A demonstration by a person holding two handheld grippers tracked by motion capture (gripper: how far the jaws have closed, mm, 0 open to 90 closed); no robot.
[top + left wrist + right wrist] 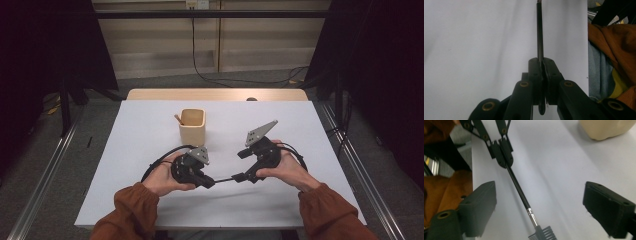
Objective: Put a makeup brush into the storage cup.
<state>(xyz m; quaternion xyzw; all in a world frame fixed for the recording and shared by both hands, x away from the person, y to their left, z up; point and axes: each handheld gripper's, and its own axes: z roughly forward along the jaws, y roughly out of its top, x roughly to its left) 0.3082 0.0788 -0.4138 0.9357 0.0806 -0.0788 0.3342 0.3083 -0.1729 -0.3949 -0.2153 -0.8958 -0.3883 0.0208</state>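
A thin black brush (225, 180) with a metal collar and a small comb-like head (542, 233) hangs level just above the white table (140, 200). My left gripper (212, 182) is shut on the far end of its handle (539, 32), jaws pressed together around it (543, 67). My right gripper (240, 165) faces it from the right and stands open. In the right gripper view its jaws (542, 200) are wide apart, with the brush (520, 191) running between them untouched, and the left gripper (502, 155) clamps the handle farther off.
A pale wooden cup (192, 127) stands at the table's middle, beyond both grippers, with a wooden stick (178, 119) leaning inside it. The cup's base (604, 128) shows at the upper right of the right gripper view. Orange sleeves (614, 37) come in from the near edge.
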